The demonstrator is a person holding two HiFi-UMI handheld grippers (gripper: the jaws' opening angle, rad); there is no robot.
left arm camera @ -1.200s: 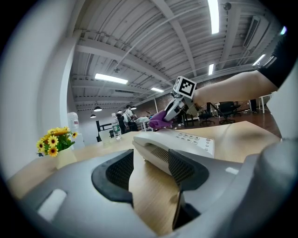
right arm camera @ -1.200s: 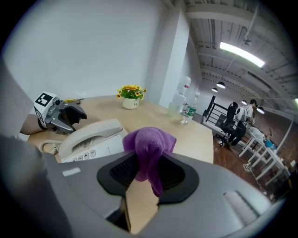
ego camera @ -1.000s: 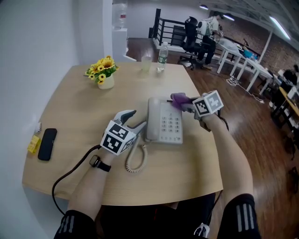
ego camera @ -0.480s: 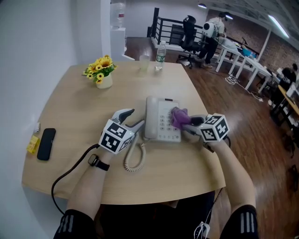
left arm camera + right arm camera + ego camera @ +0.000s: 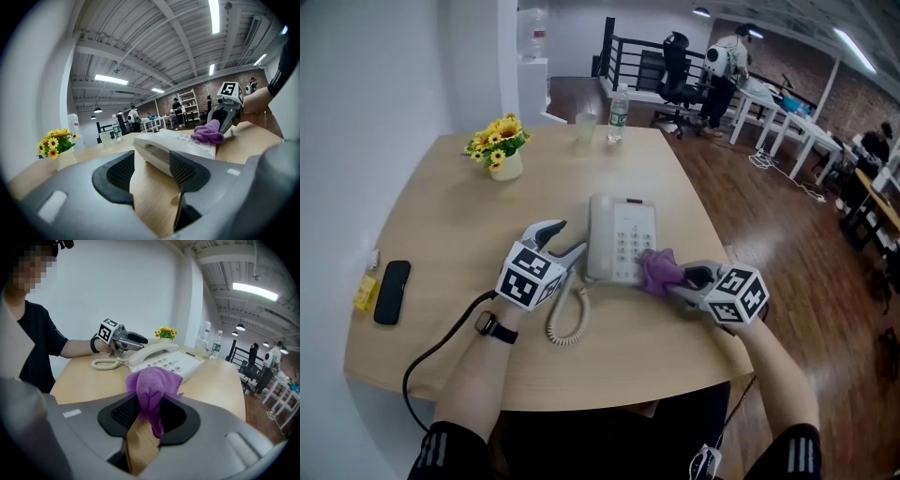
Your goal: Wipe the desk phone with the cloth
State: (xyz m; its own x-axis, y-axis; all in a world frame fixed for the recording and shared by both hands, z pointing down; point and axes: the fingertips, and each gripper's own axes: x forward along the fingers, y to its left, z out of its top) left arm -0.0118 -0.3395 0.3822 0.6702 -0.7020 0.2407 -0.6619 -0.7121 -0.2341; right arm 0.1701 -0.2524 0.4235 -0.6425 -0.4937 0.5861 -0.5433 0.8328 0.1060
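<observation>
The pale grey desk phone [image 5: 619, 239] lies in the middle of the wooden table with its handset on the cradle. My right gripper [image 5: 677, 280] is shut on a bunched purple cloth [image 5: 658, 272], which rests on the phone's near right corner by the keypad. In the right gripper view the cloth [image 5: 152, 390] fills the gap between the jaws, with the phone [image 5: 164, 359] just beyond. My left gripper [image 5: 563, 244] stands open at the phone's left side, next to the handset. From the left gripper view, the phone [image 5: 173, 143] shows past the jaws, with the cloth [image 5: 208, 133] on it.
The coiled cord [image 5: 567, 314] loops on the table in front of the phone. A vase of sunflowers [image 5: 502, 150], a cup [image 5: 584, 128] and a water bottle [image 5: 613, 114] stand at the far edge. A black mobile phone [image 5: 391, 291] lies at the left edge.
My right gripper has dragged the purple cloth down the keypad from the phone's far end to its near right corner. The left gripper has stayed beside the handset.
</observation>
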